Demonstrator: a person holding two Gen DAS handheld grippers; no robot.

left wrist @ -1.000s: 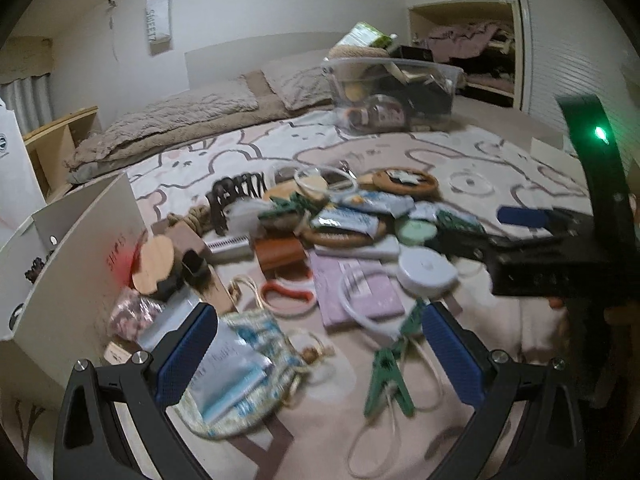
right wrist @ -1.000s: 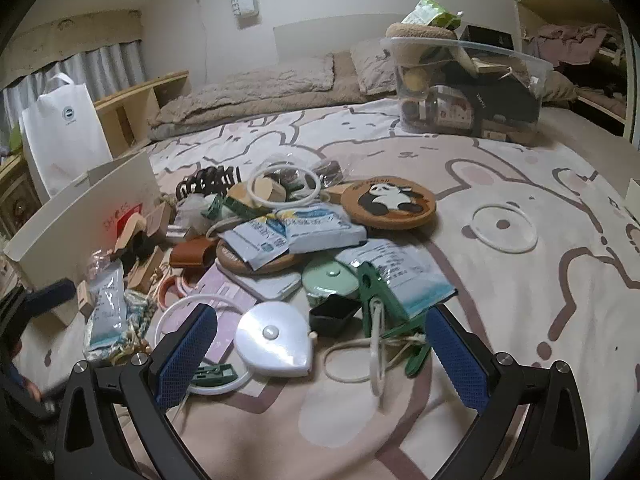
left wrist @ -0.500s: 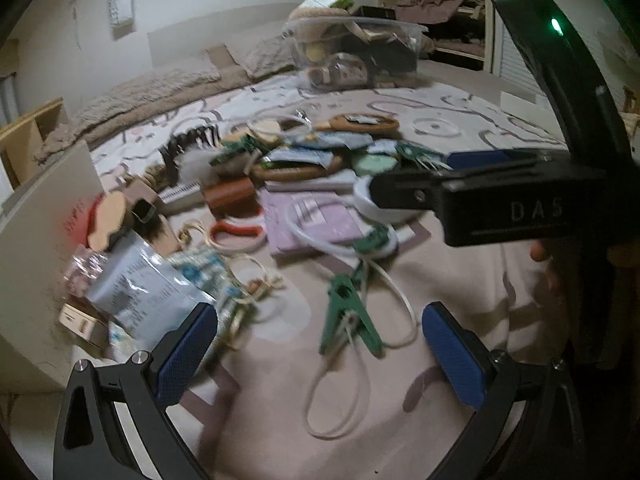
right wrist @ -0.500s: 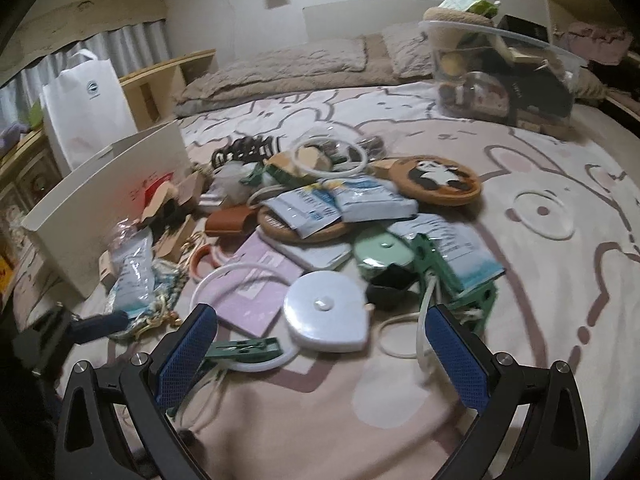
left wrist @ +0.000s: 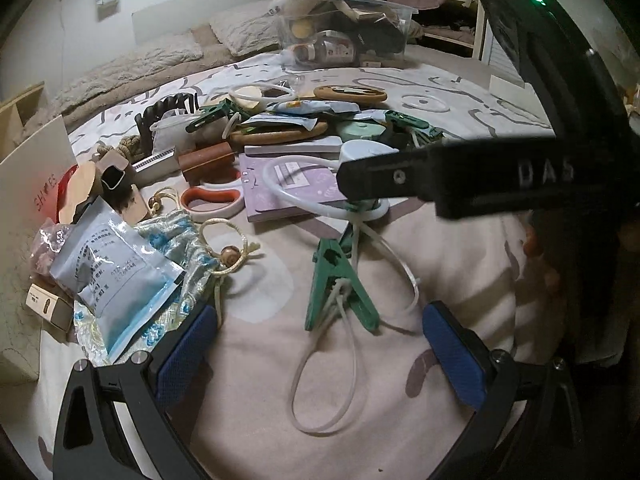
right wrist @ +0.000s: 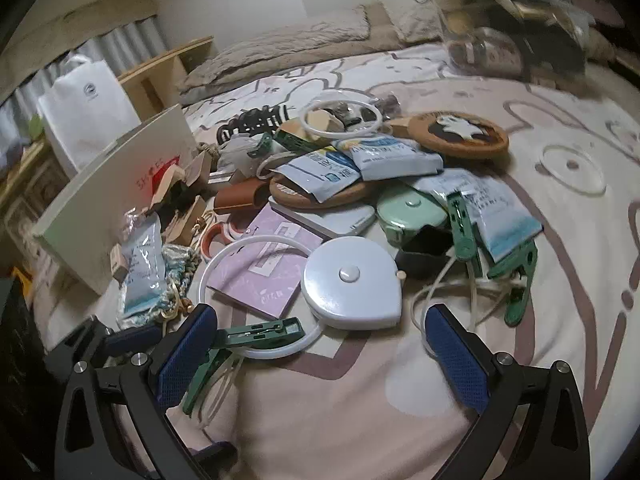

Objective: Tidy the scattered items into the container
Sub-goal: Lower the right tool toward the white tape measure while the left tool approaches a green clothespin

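Scattered items lie in a pile on a bed. In the left wrist view my left gripper (left wrist: 320, 352) is open and empty, just short of a green clothes peg (left wrist: 338, 280) tied to a white cord loop. A blue packet (left wrist: 108, 280) lies on a patterned pouch by its left finger. My right gripper's arm (left wrist: 472, 178) crosses this view on the right. In the right wrist view my right gripper (right wrist: 320, 352) is open and empty before a white round tape measure (right wrist: 352, 284); a green peg (right wrist: 260, 330) touches its left finger. The clear container (right wrist: 508, 28) holding several things stands at the far right.
A white box (right wrist: 116, 196) stands at the left of the pile, with a white paper bag (right wrist: 84, 108) behind it. A purple notebook (right wrist: 268, 260), a panda coaster (right wrist: 460, 134), packets, a mint case (right wrist: 412, 212) and more green pegs fill the middle. Pillows lie at the back.
Both grippers have moved lower and closer to the pile. The right gripper has swung left toward the tape measure, and its arm now blocks more of the left wrist view.
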